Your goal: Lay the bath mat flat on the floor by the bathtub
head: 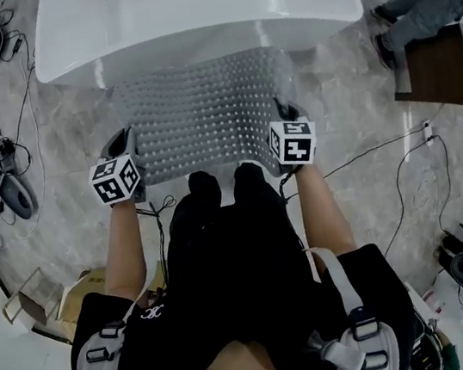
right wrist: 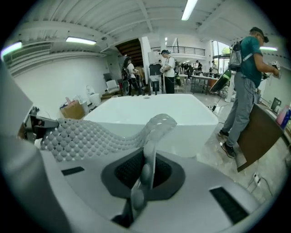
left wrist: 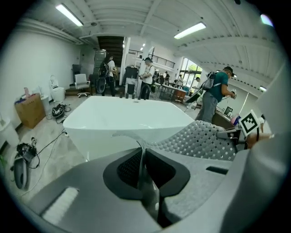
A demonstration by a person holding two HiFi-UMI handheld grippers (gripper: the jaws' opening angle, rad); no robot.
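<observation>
Head view: the bath mat (head: pixel 202 110), grey and studded with perforations, is spread between the two tools. It lies directly in front of the white bathtub (head: pixel 187 12), which stands at 12 o'clock. The mat's far edge sits close against the tub's near wall; contact with the marble floor (head: pixel 66 127) cannot be confirmed.

Left tool (head: pixel 123 146): at the mat's 7 o'clock corner. In the left gripper view the left tool (left wrist: pixel 141 159) is clenched on the mat's thin edge, which passes upright between the dark pads. From there the bath mat (left wrist: pixel 200 139) arches away toward 2 o'clock, with the bathtub (left wrist: pixel 122 118) behind it.

Right tool (head: pixel 284 116): at the mat's 5 o'clock corner. In the right gripper view the right tool (right wrist: pixel 148 169) is clamped on a curled corner of the bath mat (right wrist: pixel 82 134), which runs off toward 9 o'clock.

A person in a teal shirt (right wrist: pixel 248 86) stands at 3 o'clock of the bathtub (right wrist: pixel 159 109)
</observation>
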